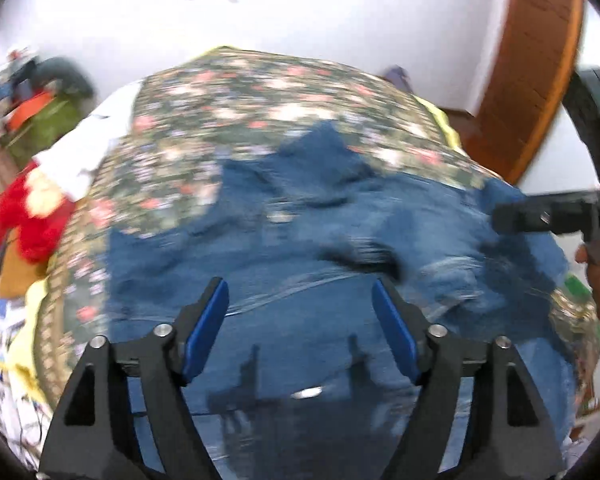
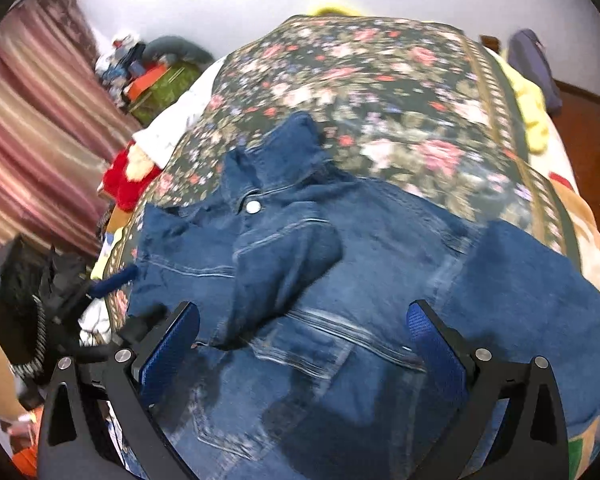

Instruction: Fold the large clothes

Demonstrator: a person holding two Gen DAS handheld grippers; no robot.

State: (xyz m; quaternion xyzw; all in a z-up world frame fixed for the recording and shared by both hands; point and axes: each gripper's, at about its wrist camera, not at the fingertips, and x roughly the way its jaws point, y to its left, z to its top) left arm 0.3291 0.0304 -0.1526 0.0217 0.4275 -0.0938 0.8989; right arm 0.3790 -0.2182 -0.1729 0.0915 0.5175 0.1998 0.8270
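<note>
A dark blue denim jacket (image 2: 340,264) lies spread on a floral bedspread (image 2: 380,88), collar toward the far end, with one sleeve folded across its middle. It also shows, blurred, in the left wrist view (image 1: 300,248). My left gripper (image 1: 300,300) is open and empty, hovering over the jacket's near part. My right gripper (image 2: 304,324) is open and empty above the jacket's chest pocket. The right gripper also appears at the right edge of the left wrist view (image 1: 548,216). The left gripper shows at the left of the right wrist view (image 2: 112,280).
A red and white cloth (image 2: 128,176) and a white cloth (image 2: 180,120) lie at the bed's left edge. A striped curtain (image 2: 32,128) hangs at left. A cluttered pile with a green box (image 2: 160,80) stands by the far wall. A wooden door frame (image 1: 532,80) is at right.
</note>
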